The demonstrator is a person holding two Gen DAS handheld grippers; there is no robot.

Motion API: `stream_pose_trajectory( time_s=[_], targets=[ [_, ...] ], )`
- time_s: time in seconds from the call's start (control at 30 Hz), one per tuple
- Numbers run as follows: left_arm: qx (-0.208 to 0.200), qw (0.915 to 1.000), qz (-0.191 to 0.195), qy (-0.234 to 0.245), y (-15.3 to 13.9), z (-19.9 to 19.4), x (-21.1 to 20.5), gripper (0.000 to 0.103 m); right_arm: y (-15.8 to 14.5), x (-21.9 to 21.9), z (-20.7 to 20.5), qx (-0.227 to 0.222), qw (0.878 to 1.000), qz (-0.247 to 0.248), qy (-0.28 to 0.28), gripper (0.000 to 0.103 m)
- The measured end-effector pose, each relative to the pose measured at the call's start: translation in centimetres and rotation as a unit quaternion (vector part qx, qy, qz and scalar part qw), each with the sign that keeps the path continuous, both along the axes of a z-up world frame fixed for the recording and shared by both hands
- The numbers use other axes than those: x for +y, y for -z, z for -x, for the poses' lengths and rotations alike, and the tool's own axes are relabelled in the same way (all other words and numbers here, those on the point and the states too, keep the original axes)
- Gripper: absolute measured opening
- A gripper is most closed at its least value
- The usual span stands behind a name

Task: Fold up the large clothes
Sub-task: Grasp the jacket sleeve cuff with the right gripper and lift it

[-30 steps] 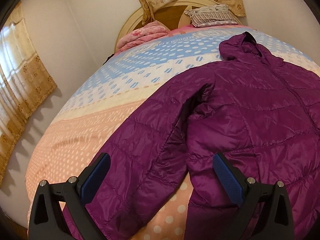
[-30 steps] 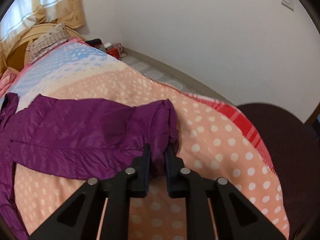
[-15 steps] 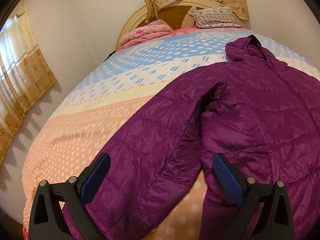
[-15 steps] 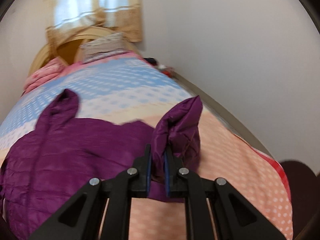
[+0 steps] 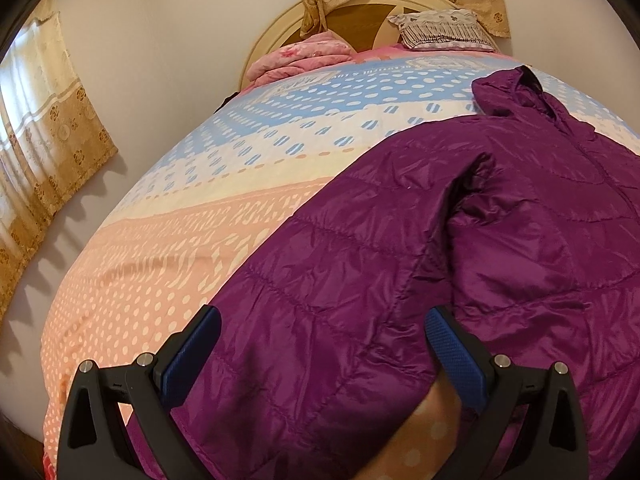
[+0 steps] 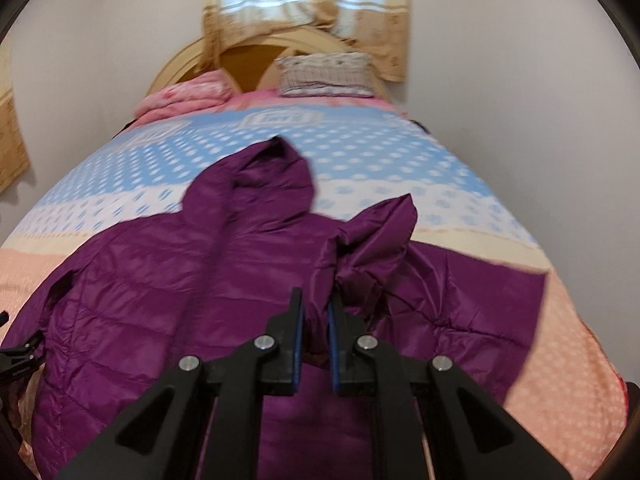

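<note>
A purple hooded puffer jacket (image 6: 160, 288) lies front up on the bed, hood (image 6: 260, 176) toward the headboard. My right gripper (image 6: 316, 316) is shut on the cuff end of the jacket's right sleeve (image 6: 376, 236), holding it lifted over the jacket's body. My left gripper (image 5: 320, 344) stands open, its blue pads (image 5: 192, 356) wide apart above the other sleeve (image 5: 320, 280), which lies flat on the bedspread. The left gripper's tip (image 6: 20, 356) shows at the left edge of the right wrist view.
The bed has a dotted bedspread (image 5: 168, 248) in peach, cream and blue bands. A folded pink blanket (image 6: 184, 96) and a striped pillow (image 6: 324, 76) lie by the wooden headboard (image 6: 248, 52). Curtains (image 5: 44, 128) hang on the left wall.
My right gripper has swung left with the sleeve cuff, carrying it from the bed's right side up over the jacket's body. My left gripper has crept a little closer over the left sleeve.
</note>
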State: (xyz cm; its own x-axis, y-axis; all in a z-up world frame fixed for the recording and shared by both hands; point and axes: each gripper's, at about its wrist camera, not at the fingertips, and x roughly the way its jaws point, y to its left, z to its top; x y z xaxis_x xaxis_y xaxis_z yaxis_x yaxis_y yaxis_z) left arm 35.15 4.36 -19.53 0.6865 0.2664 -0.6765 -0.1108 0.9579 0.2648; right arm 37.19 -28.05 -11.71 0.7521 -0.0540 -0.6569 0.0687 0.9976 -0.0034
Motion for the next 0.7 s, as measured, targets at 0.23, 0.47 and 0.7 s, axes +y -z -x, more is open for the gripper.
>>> stream_pose_trajectory(
  time_s=[0.23,0.47,0.7],
  targets=[
    [0.006,0.9999,-0.004,-0.009,0.5,-0.4,1.2,0.102,3.2,6.3,-1.2,0.023,0.998,-0.006,-0.057,0.012],
    [0.006,0.9998,-0.014,-0.011,0.1,-0.3,1.1,0.102,5.0,10.7,-0.1,0.027,0.991,-0.028,-0.131,0.053],
    [-0.018,0.9997,-0.016,0.005,-3.3,-0.5,-1.8,0.102,1.9,7.2,5.1,-0.019,0.989,-0.032,-0.140,0.084]
  ],
)
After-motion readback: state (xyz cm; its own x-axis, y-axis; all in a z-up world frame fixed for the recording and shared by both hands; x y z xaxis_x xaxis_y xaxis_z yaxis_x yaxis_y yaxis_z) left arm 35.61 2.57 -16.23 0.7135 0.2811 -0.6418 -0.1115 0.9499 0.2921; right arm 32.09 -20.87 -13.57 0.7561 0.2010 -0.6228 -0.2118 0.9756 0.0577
